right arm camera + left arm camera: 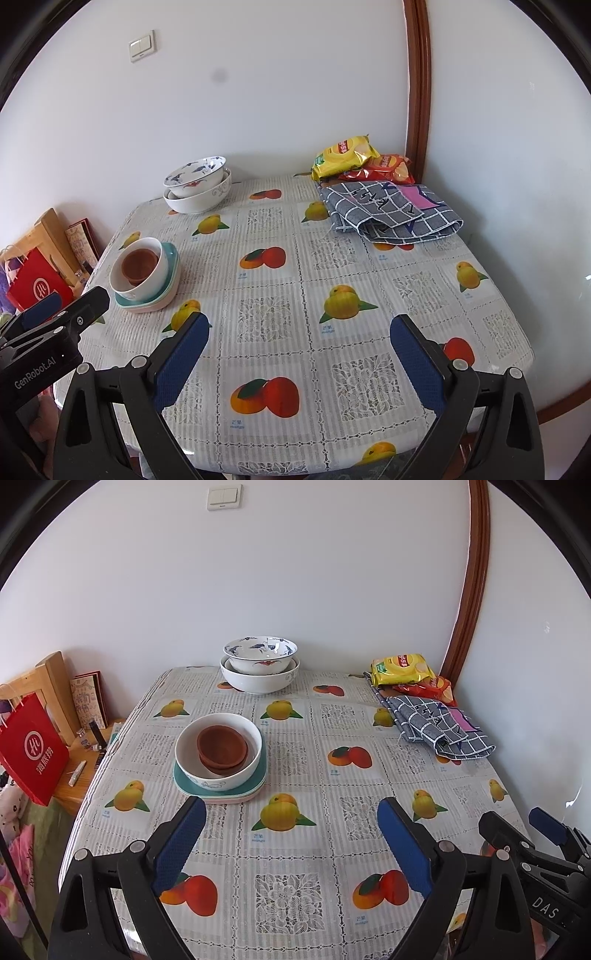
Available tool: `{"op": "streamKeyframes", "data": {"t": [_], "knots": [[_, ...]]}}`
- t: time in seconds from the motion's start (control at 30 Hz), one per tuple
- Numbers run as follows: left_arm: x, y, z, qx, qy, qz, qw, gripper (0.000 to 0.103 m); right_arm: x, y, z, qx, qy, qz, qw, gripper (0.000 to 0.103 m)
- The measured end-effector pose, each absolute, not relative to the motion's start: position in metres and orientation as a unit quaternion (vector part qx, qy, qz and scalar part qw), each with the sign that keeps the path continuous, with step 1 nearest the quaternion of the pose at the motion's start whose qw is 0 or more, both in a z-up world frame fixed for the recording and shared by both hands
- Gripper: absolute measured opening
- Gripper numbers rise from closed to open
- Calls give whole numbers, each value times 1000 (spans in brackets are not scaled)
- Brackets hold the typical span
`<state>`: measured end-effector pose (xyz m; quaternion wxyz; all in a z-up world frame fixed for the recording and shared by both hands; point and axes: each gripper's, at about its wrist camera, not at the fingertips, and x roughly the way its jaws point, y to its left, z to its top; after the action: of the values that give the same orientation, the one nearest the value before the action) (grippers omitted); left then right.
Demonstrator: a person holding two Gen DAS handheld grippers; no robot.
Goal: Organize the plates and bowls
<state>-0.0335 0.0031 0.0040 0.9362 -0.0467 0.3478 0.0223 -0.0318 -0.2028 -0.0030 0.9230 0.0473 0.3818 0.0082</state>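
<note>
On the table's left side a stack stands: teal and pink plates (255,782) (171,273), a white bowl (218,771) (151,280) on them, and brown clay bowls (221,744) (138,264) nested inside. At the far edge by the wall a blue-patterned bowl (260,651) (195,173) sits in a larger white bowl (260,681) (197,201). My left gripper (291,812) hovers open over the near table, just right of the plate stack, holding nothing. My right gripper (299,332) is open above the near middle of the table, empty.
Yellow and red snack bags (400,670) (345,151) and a folded grey checked cloth (439,725) (388,214) lie at the far right corner. A wooden chair (48,686) with a red paper bag (31,747) stands left of the table. The fruit-print tablecloth (295,760) covers the table.
</note>
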Motion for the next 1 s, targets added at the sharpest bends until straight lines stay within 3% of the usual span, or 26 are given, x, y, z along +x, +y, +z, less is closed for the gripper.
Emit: {"op": "streamKeyframes", "data": {"t": [1.0], "knots": [[-37, 6, 6, -46, 341, 25, 939, 95, -37, -196, 1, 47, 376, 18, 925, 98]]}}
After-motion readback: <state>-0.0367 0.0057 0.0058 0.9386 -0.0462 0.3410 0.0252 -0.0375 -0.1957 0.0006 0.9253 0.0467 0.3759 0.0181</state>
